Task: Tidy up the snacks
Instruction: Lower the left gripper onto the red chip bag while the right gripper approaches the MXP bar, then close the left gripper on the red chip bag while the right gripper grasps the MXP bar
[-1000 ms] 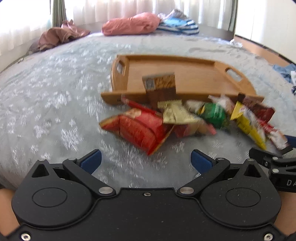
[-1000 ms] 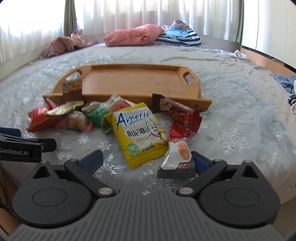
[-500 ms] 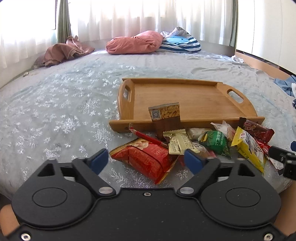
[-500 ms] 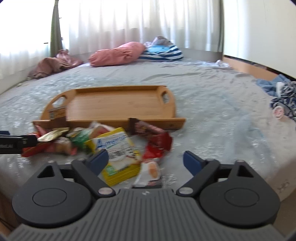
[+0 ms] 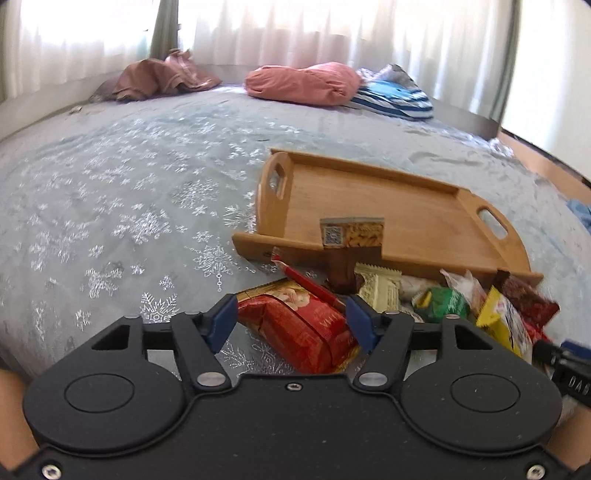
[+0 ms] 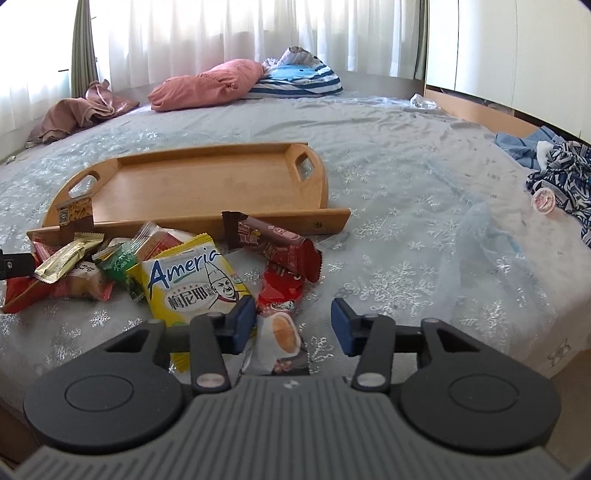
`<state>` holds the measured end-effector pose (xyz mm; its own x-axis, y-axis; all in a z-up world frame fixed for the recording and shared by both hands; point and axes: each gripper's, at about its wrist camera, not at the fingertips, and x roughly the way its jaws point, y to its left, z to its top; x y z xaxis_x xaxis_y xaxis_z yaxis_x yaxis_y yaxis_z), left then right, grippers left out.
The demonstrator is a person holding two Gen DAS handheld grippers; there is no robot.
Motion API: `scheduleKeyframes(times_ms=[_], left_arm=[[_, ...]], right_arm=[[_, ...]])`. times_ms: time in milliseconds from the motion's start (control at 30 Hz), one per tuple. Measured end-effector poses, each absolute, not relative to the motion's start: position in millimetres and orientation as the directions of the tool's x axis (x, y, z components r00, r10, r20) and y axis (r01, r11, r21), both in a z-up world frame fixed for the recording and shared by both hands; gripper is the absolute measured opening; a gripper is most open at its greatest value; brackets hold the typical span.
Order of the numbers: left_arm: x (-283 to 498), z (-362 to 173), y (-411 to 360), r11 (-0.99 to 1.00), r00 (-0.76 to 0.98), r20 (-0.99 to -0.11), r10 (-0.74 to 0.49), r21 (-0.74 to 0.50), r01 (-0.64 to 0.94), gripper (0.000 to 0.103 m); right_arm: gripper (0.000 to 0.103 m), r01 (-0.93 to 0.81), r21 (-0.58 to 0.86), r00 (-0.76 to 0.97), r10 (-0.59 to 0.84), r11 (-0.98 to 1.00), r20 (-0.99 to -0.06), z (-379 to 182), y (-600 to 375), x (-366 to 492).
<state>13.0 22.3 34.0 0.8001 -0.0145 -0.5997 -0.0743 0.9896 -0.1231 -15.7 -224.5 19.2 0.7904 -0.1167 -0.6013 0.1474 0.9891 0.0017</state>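
1. Left wrist view: the left gripper (image 5: 290, 321) is spread wide, its blue pads either side of a red snack bag (image 5: 299, 325) lying on the bedspread (image 5: 122, 206), not pinching it.
2. Right wrist view: the right gripper (image 6: 293, 325) is also spread, empty, above a white-and-red packet (image 6: 279, 332); a yellow packet (image 6: 192, 280) lies just left of it.
3. Beyond, more snacks crowd together: a green packet (image 6: 120, 264), a gold wrapper (image 6: 68, 256), a dark red bar (image 6: 273, 245).
4. Behind the pile sits a wooden tray (image 6: 192, 184); a small brown packet (image 5: 351, 240) leans upright on its near rim.
5. Farthest off, a pink pillow (image 6: 210, 85) lies by the curtains (image 6: 258, 33).
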Motion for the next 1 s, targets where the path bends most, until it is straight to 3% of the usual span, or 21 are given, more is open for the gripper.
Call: scheduleKeyframes(times_ms=[167, 233, 433, 667, 733, 767, 833, 1000], left_arm=[[20, 31, 27, 0.980, 0.795, -0.607, 0.012, -0.152, -0.131, 0.061], [20, 32, 28, 0.979, 0.799, -0.600, 0.018, -0.150, -0.135, 0.048], [19, 32, 22, 0.990, 0.798, -0.599, 0.065, -0.061, -0.127, 0.051], [24, 25, 21, 0.985, 0.790, -0.608, 0.077, -0.076, -0.154, 0.063], [25, 23, 24, 0.982, 0.786, -0.616, 0.058, -0.107, -0.157, 0.062], [26, 22, 25, 0.981, 0.777, -0.628, 0.037, -0.125, -0.148, 0.053], [28, 22, 28, 0.980, 0.769, -0.639, -0.013, -0.162, -0.119, 0.050], [23, 29, 29, 0.983, 0.764, -0.643, -0.051, -0.166, -0.074, 0.048]], right_arm=[[0.052, 0.163, -0.001, 0.789, -0.131, 0.987, -0.600, 16, -221, -7], [0.049, 0.179, -0.005, 0.791, -0.147, 0.984, -0.594, 17, -221, -6], [0.048, 0.204, -0.027, 0.788, -0.181, 0.979, -0.588, 16, -221, -4], [0.048, 0.205, -0.042, 0.783, -0.189, 0.978, -0.593, 13, -219, 2], [0.049, 0.209, -0.039, 0.781, -0.191, 0.977, -0.595, 12, -219, 6], [0.049, 0.212, -0.037, 0.779, -0.192, 0.977, -0.596, 11, -220, 7], [0.054, 0.214, -0.038, 0.777, -0.194, 0.976, -0.599, 8, -220, 13], [0.032, 0.198, -0.030, 0.778, -0.175, 0.980, -0.603, 9, -218, 15]])
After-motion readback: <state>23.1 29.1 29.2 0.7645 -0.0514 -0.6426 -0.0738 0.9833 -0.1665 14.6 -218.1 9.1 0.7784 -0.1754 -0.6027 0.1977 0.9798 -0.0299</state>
